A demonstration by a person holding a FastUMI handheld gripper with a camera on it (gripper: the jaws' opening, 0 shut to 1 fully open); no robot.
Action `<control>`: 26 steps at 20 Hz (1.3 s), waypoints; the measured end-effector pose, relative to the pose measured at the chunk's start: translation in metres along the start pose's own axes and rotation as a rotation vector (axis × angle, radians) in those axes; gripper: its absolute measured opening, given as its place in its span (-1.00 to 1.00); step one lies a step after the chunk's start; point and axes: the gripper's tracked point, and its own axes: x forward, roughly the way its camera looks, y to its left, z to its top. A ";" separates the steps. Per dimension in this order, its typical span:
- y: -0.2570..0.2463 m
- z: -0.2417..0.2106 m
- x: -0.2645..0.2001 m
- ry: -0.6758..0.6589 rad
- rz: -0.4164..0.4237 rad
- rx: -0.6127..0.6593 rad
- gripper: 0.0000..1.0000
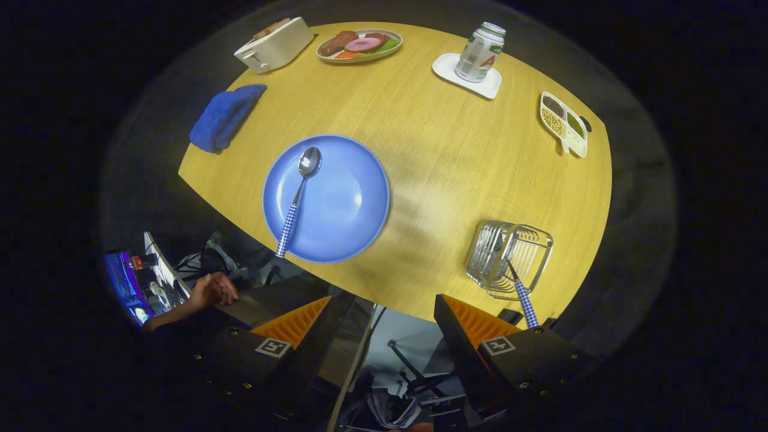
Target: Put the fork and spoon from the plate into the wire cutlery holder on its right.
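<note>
Gripper view: spoon [298,198] with checked handle lies on blue plate [327,198]; gripper [384,318] fingers spread, holding nothing.

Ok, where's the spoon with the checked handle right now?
In the gripper view, the checked-handled metal spoon lies on the round blue plate, left of the wire cutlery holder, beyond the open tool.

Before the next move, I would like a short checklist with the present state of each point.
1. Fork already in the wire cutlery holder: ok.
2. Spoon in the holder: not ok, it lies on the plate.
3. Hand-held gripper open and holding nothing: ok.
4. Spoon handle free to grasp, nothing on it: ok.
5. Table between plate and holder free of objects: ok.
6. Room left in the holder for the spoon: cannot tell.
</note>
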 end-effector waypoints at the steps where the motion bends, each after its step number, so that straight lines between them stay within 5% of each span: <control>1: 0.011 0.004 0.004 -0.011 0.010 -0.005 0.99; 10: 0.085 0.018 0.037 -0.005 0.107 -0.014 0.99; 26: 0.109 0.047 0.112 0.099 0.136 0.129 1.00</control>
